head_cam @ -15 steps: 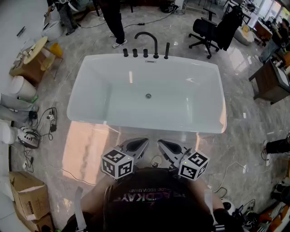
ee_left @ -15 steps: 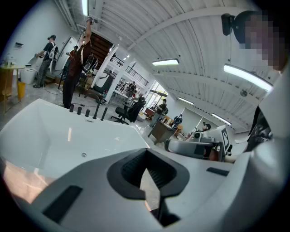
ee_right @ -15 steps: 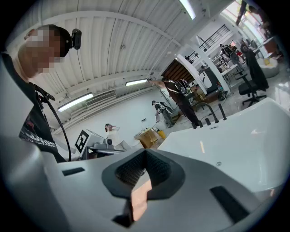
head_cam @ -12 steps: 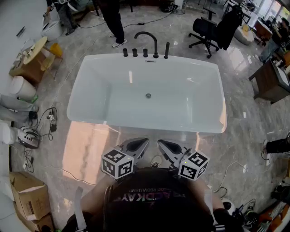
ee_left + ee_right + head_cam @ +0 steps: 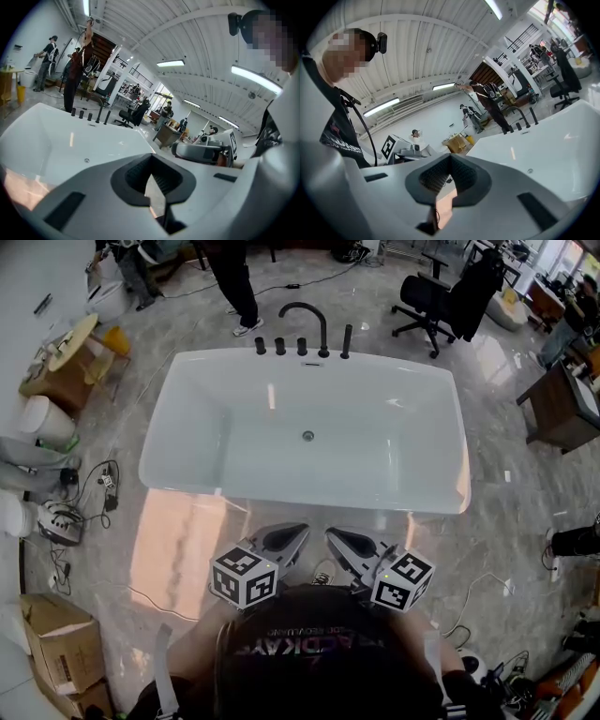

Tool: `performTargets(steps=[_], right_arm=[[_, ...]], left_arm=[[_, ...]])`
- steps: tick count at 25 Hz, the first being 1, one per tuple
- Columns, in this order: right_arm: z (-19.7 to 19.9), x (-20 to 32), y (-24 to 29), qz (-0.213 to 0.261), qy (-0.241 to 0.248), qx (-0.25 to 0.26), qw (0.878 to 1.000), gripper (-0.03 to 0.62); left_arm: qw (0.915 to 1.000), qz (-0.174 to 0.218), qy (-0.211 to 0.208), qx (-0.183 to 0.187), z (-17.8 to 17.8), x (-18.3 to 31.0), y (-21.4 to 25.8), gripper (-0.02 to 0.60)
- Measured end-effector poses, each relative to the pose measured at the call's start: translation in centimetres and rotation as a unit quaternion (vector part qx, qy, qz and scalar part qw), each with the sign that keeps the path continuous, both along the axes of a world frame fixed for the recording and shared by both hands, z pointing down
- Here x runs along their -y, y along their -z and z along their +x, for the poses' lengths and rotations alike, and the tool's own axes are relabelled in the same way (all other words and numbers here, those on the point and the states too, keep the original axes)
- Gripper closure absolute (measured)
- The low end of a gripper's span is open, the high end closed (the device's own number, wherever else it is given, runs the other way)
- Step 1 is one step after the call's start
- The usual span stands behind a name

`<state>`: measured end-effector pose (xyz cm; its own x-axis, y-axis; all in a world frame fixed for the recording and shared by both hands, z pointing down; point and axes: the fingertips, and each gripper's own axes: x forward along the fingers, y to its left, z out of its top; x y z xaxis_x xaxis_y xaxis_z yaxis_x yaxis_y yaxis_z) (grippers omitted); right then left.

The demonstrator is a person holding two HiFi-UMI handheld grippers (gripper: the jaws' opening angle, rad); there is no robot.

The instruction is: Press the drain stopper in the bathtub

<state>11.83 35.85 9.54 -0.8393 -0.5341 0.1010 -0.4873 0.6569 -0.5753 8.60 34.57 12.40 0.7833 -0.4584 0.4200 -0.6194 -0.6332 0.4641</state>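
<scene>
The drain stopper is a small round metal disc in the middle of the bathtub floor, a little nearer the far rim than the near one. It is too small in every view to say whether it sits raised or pressed down. The tub is white and rectangular, its basin bare apart from the stopper. At the middle of its far rim a black arched faucet stands in a row of black knobs.

Both grippers hover on the near side of the tub, outside its near rim and well apart from the stopper, close to the person's chest. The left gripper points towards the near rim, and its own view shows its jaws brought together at the tips with nothing between them, only floor seen through the hollow behind. The right gripper sits just beside it, angled the same way, jaws likewise closed and empty. The two tips lie near each other without touching.

The tub stands on a glossy marble floor. Beyond the far right corner is a black office chair, and beyond the far left corner a person is standing. Cardboard boxes and loose cables lie off the tub's left side, and a dark wooden desk off its right.
</scene>
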Motion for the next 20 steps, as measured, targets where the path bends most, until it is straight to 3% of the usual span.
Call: performTargets(steps=[20], right_arm=[[-0.11,0.26,-0.27,-0.005,0.009,-0.003,1.000,0.582]], left_arm=[[0.9999,0.001,0.011,-0.002,-0.27,0.37,0.12,0.574]])
